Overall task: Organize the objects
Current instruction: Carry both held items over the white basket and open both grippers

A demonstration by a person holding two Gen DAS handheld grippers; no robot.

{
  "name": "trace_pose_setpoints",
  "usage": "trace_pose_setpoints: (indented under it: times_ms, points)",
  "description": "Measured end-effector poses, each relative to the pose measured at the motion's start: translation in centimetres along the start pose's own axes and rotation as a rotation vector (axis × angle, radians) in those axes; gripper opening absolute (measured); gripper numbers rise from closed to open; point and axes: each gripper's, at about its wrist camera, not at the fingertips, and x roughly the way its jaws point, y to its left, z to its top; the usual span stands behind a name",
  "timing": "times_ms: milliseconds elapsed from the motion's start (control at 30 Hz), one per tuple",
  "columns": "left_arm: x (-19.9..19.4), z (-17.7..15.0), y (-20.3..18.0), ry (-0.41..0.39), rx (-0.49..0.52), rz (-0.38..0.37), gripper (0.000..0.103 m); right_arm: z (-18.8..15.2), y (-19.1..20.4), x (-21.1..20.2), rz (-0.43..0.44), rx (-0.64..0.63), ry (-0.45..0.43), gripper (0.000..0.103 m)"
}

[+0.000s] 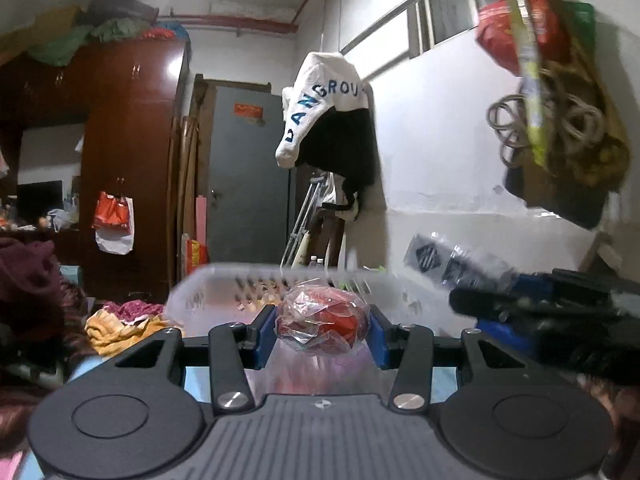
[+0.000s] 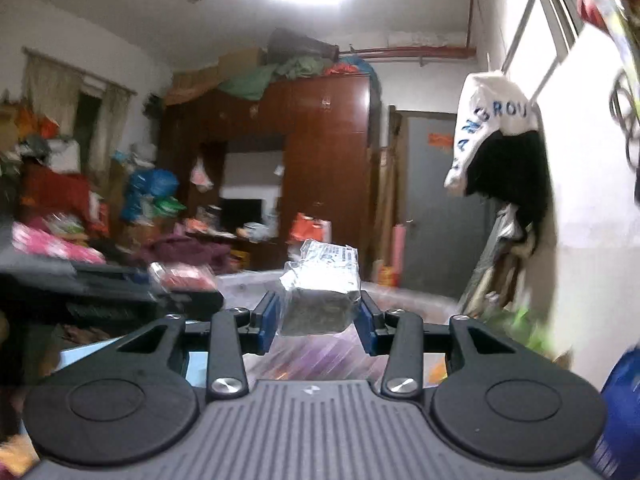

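My left gripper (image 1: 322, 330) is shut on a round red object wrapped in clear plastic (image 1: 322, 322), held up in the air. Just beyond it stands a translucent plastic basket (image 1: 224, 284) with slotted walls. My right gripper (image 2: 318, 320) is shut on a dark rectangular block in a clear wrapper with a printed label (image 2: 320, 288). In the left wrist view, the right gripper (image 1: 560, 312) comes in from the right with that wrapped block (image 1: 452, 260). The left gripper (image 2: 100, 288) and its red bundle (image 2: 182, 276) show at the left of the right wrist view.
A white wall (image 1: 440, 168) with hanging clothes (image 1: 328, 120) and bags (image 1: 560, 120) lies to the right. A brown wardrobe (image 2: 304, 152) and a grey door (image 1: 248, 168) stand at the back. Piled clothes (image 1: 124, 322) and clutter (image 2: 60, 200) fill the left.
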Motion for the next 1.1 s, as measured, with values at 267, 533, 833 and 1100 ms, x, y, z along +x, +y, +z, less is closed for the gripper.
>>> trace_pose_setpoints:
  times_ms: [267, 533, 833, 1100]
  points:
    - [10.3, 3.8, 1.2, 0.129, -0.004, 0.049, 0.058, 0.9, -3.4, 8.7, -0.036, 0.021, 0.130, 0.048]
    - [5.7, -0.9, 1.6, 0.100, 0.032, 0.134, 0.084, -0.8, -0.2, 3.1, -0.162, -0.074, 0.020, 0.103]
    - [-1.6, -7.6, 0.1, 0.150, 0.059, 0.068, 0.087, -2.5, 2.2, -0.2, -0.174, -0.035, 0.105, 0.103]
    - [-1.9, -9.6, -0.8, 0.247, 0.094, 0.086, 0.087, -5.1, 1.5, 0.8, -0.203, 0.034, 0.255, 0.103]
